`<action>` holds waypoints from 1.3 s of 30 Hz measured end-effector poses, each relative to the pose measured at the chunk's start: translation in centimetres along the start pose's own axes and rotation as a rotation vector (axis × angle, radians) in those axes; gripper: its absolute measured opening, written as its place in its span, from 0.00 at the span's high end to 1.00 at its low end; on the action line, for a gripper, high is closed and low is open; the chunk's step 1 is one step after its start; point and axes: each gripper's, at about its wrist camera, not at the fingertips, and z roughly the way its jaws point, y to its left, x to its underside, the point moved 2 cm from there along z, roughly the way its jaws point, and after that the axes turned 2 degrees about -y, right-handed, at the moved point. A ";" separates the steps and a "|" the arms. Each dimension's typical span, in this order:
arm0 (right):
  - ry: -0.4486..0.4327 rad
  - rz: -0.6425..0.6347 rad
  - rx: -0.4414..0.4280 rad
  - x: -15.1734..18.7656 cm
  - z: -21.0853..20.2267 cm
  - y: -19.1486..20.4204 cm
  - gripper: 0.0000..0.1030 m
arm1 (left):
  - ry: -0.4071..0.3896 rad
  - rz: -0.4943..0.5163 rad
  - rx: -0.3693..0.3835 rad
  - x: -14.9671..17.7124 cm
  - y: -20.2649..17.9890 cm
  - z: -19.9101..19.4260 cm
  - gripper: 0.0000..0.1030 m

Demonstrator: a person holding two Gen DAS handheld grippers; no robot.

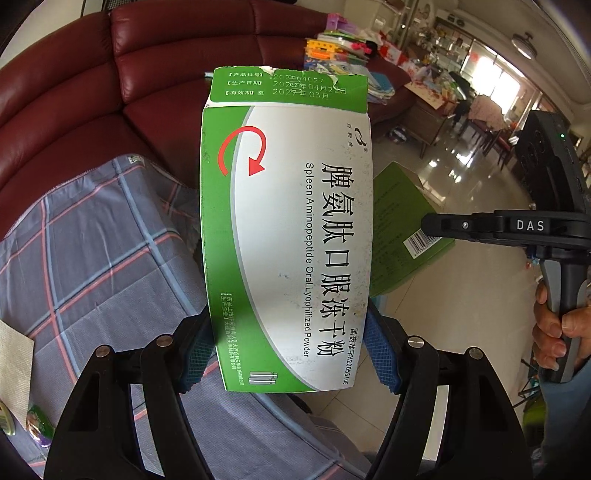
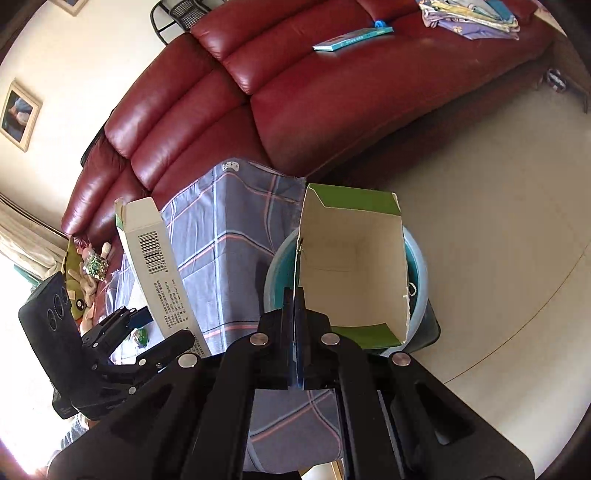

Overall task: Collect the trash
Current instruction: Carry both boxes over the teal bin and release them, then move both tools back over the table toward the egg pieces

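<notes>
My left gripper (image 1: 288, 350) is shut on a green and white medicine box (image 1: 288, 221), its blue pads (image 1: 195, 354) pressing both long sides near the bottom. The box's torn top flap points away from me. The same box (image 2: 155, 266) shows its barcode side in the right wrist view, held by the left gripper (image 2: 147, 332). My right gripper (image 2: 295, 310) is shut on one wall of an open green carton (image 2: 354, 266), whose white inside faces the camera. That carton hangs over a light blue bin (image 2: 423, 258). From the left wrist, the carton (image 1: 402, 236) sits in the right gripper (image 1: 430, 226).
A dark red leather sofa (image 2: 229, 122) runs behind, with a plaid grey cloth (image 2: 229, 236) draped over a low surface in front. A teal book (image 2: 351, 38) and folded clothes (image 2: 472, 18) lie on the sofa. A person's hand (image 1: 554, 328) grips the right handle. Glossy tile floor (image 2: 498, 240) stretches right.
</notes>
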 end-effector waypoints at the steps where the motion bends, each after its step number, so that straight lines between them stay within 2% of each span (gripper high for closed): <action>1: 0.004 0.009 0.001 0.0 0.2 -0.4 0.99 | 0.009 0.004 0.003 -0.1 -0.2 0.7 0.30; 8: 0.023 0.049 0.013 -0.2 0.9 -2.5 0.99 | 0.078 0.015 0.016 -0.8 -1.1 5.6 0.29; 15: 0.041 0.064 0.026 -0.7 2.0 -3.3 0.99 | 0.130 -0.011 -0.020 -1.5 0.3 9.5 0.28; 24: 0.068 0.071 0.028 -1.2 3.8 -3.5 0.99 | 0.145 -0.051 -0.026 -1.5 2.1 9.4 0.28; 29: 0.079 0.070 0.043 -1.3 4.5 -3.5 0.99 | 0.120 -0.068 -0.030 -1.1 2.3 8.2 0.17; 31: 0.082 0.071 0.053 -1.0 4.6 -3.6 0.98 | 0.115 -0.075 -0.023 -1.0 2.4 7.8 0.17; 33: 0.094 0.069 0.054 -0.9 4.8 -3.5 0.93 | 0.112 -0.078 -0.019 -1.0 2.4 7.5 0.14; 34: 0.098 0.068 0.057 -0.8 5.0 -3.4 0.87 | 0.110 -0.079 -0.022 -1.0 2.3 7.3 0.09; 35: 0.102 0.066 0.064 -0.7 5.2 -3.4 0.79 | 0.105 -0.079 -0.024 -1.0 2.3 7.2 0.08; 36: 0.104 0.064 0.066 -0.7 5.3 -3.2 0.54 | 0.102 -0.080 -0.023 -1.0 2.3 7.1 0.08; 37: 0.099 0.062 0.073 -0.6 5.3 -3.1 0.41 | 0.102 -0.081 -0.022 -0.9 2.3 6.9 0.08; 39: 0.088 0.049 0.091 -0.5 5.2 -2.9 0.38 | 0.101 -0.085 -0.020 -0.9 2.4 6.7 0.08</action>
